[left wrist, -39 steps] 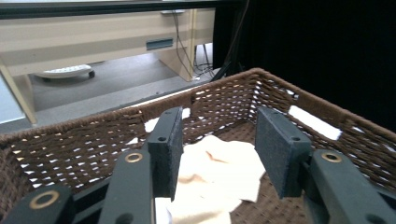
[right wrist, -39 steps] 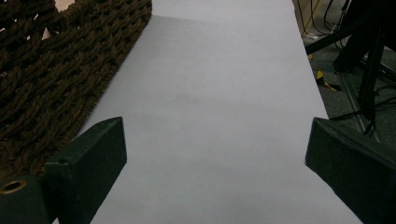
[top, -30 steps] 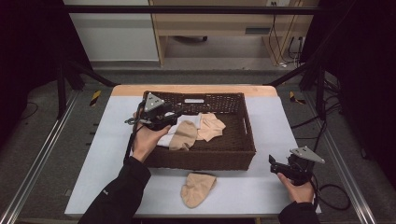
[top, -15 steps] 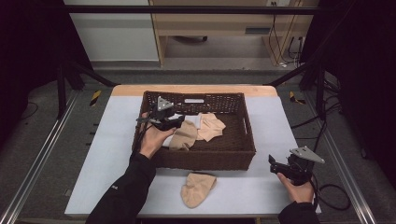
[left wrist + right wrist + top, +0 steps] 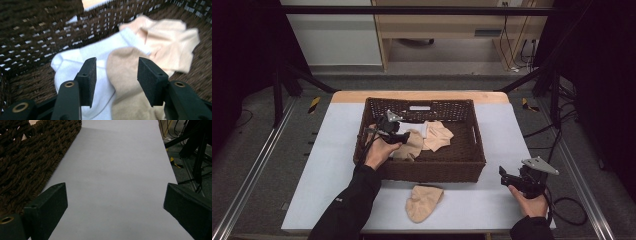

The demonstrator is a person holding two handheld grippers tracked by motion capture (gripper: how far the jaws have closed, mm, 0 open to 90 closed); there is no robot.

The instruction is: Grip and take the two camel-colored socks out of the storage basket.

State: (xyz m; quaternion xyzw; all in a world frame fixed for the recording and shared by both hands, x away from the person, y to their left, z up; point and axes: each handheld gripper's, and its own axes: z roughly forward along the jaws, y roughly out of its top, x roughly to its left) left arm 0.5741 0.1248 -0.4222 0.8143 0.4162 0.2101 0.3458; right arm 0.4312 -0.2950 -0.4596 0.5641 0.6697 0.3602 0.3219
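left gripper (image 5: 115, 75) parted over tan sock (image 5: 130, 75) in basket (image 5: 472, 162) | right gripper (image 5: 115, 202) wide, empty

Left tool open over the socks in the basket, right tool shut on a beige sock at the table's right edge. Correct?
Not quite. The right tool is open and holds nothing: the right gripper view shows its jaws wide apart over bare table. The loose beige sock lies in front of the basket in the high view. The left tool is indeed open over the socks.
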